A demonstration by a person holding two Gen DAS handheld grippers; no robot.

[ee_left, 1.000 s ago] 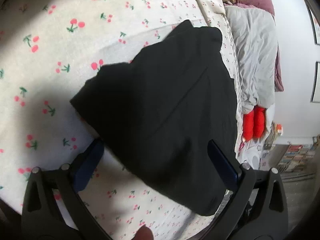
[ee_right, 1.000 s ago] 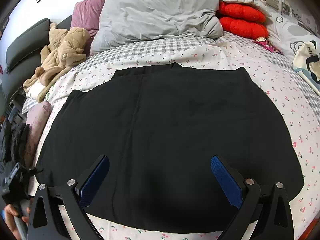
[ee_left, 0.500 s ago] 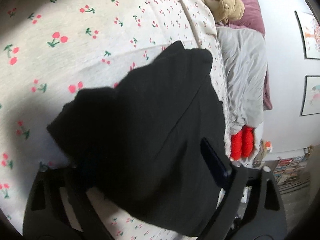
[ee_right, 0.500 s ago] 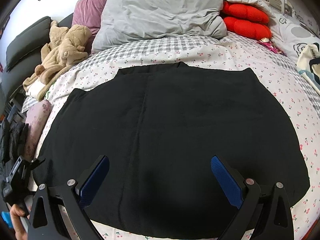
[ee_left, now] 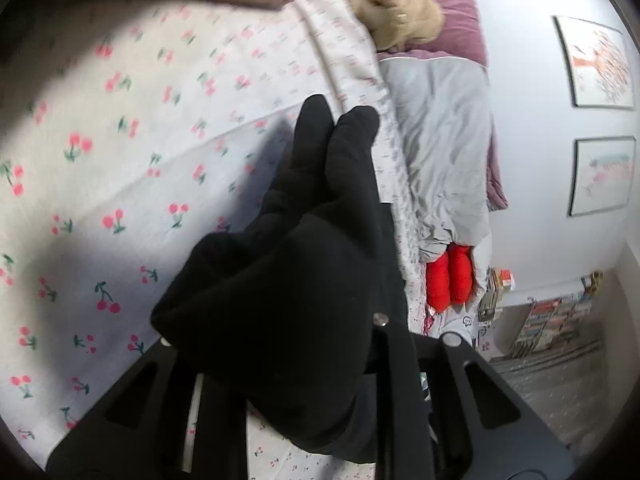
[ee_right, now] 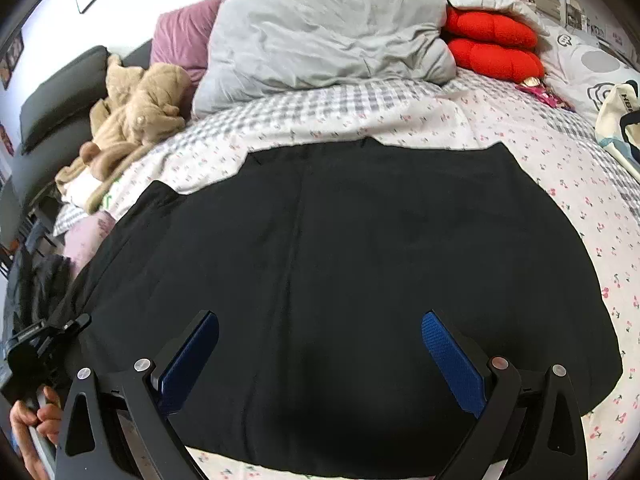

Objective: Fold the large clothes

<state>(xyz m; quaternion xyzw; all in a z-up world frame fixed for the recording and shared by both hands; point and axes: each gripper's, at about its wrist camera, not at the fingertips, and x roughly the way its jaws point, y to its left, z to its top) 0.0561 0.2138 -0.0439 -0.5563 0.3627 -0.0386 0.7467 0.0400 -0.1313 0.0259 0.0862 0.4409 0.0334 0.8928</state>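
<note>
Black garment spread on the bed, left corner pinched and lifting

The black garment (ee_right: 340, 280) lies mostly flat on the cherry-print bed (ee_right: 560, 184), its straight top edge toward the grey pillow (ee_right: 320, 36) and the wide rounded hem toward the camera, so I'd call its long axis side to side across the bed. It looks soft, light and floppy: no stiffness at all, it'll sag wherever it isn't supported, so corners and hem edges are the spots to grab. The left gripper (ee_left: 304, 344) has just been closing its jaws and they're now clamped on a bunched corner of the fabric, which drapes over them and hides the pads. The right gripper (ee_right: 320, 360) hovers over the near hem with jaws wide apart, holding nothing. I'd guess the right one wants the opposite corner.
</note>
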